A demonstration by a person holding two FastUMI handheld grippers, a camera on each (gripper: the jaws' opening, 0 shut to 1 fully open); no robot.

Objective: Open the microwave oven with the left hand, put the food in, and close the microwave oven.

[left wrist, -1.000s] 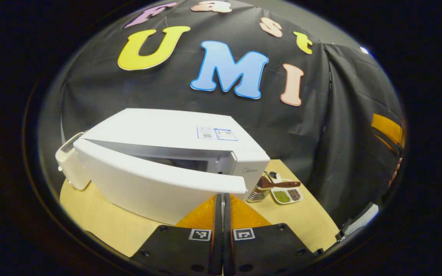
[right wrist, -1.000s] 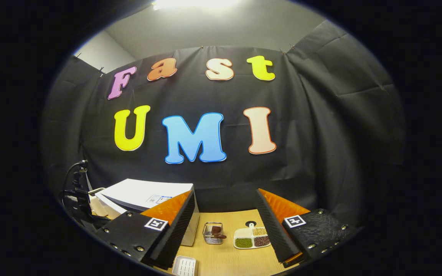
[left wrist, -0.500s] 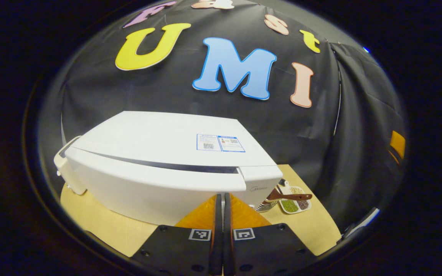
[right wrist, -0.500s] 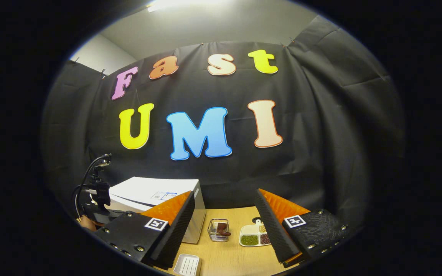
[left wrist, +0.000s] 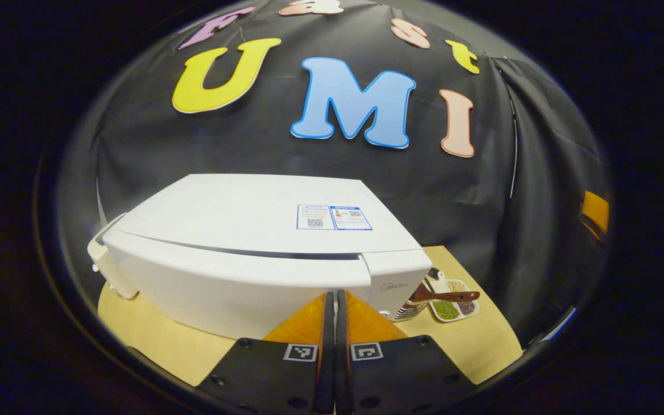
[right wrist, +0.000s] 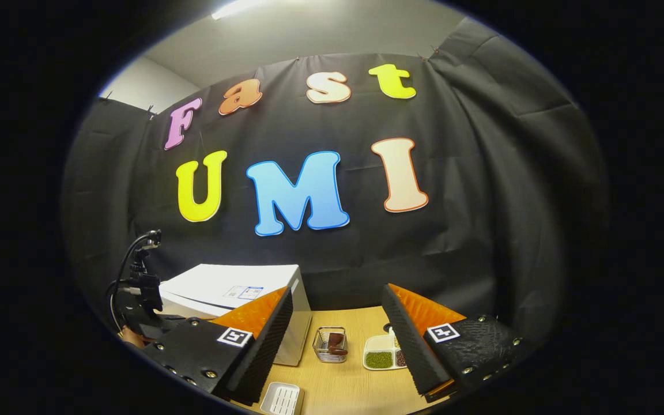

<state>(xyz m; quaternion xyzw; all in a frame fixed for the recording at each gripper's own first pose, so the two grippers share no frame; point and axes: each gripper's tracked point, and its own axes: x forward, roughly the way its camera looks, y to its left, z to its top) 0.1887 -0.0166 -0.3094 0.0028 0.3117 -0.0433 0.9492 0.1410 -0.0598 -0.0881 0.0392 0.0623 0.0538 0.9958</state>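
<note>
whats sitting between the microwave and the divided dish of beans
A small wire basket with a brown piece in it stands on the table between the microwave and the divided dish, in the right gripper view.

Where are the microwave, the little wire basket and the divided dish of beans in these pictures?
microwave (left wrist: 234, 213), left gripper view, on its white top panel.
wire basket (right wrist: 330, 346), right gripper view, on its front wire wall.
divided dish (right wrist: 379, 359), right gripper view, on the compartment with green beans.
</note>
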